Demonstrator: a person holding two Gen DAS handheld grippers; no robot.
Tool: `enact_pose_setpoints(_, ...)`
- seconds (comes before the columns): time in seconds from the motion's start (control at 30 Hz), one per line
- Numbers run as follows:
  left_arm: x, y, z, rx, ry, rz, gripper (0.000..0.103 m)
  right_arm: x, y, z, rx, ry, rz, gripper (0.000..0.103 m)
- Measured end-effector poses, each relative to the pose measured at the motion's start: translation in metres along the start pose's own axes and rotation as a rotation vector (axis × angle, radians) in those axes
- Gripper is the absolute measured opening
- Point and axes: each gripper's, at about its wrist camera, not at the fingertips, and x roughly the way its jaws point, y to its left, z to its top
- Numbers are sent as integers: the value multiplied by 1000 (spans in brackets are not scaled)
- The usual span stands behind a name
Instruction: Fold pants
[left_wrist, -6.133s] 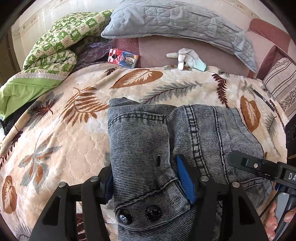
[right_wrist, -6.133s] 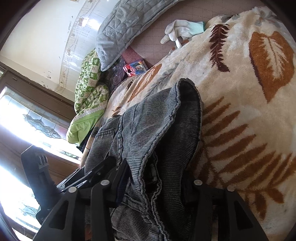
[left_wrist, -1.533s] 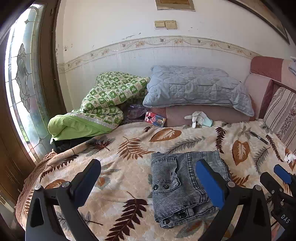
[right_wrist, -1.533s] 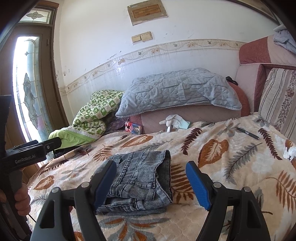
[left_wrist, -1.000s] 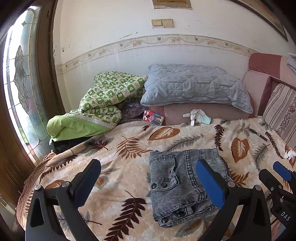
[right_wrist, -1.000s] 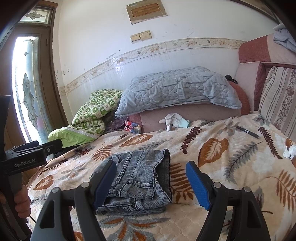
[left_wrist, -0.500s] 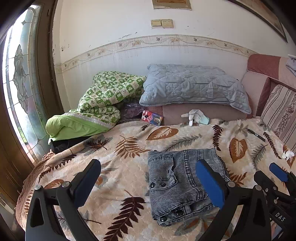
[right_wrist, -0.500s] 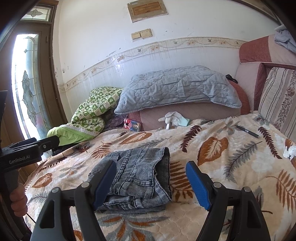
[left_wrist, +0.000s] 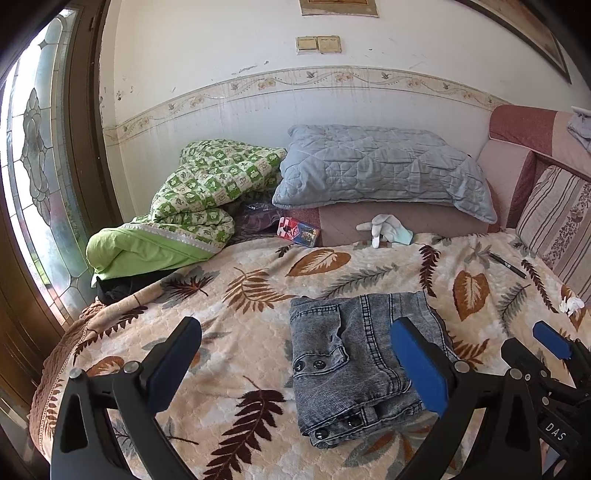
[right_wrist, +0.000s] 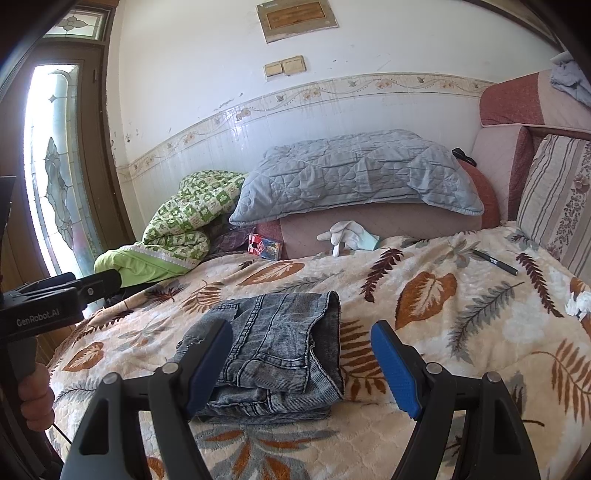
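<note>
The left gripper (left_wrist: 295, 354) hangs back from the bed with its jaws spread wide and nothing between them. The folded pants (left_wrist: 354, 354) lie flat on the leaf-patterned blanket (left_wrist: 240, 288), ahead of it and off toward its right finger. Their long axis runs away from the person, buttoned waistband at the near end. The right gripper (right_wrist: 301, 354) is likewise wide open and empty, the bundle ahead and toward its left finger. So the pants sit between the two hands; neither looks clearly nearer. The fold looks finished, with little left to do.
</note>
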Motion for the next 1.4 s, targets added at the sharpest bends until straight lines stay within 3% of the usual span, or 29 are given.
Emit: enact_pose_setpoints(1.4,-1,4,1,-11,2,-11,102,0,0,2,-7,0,0,80)
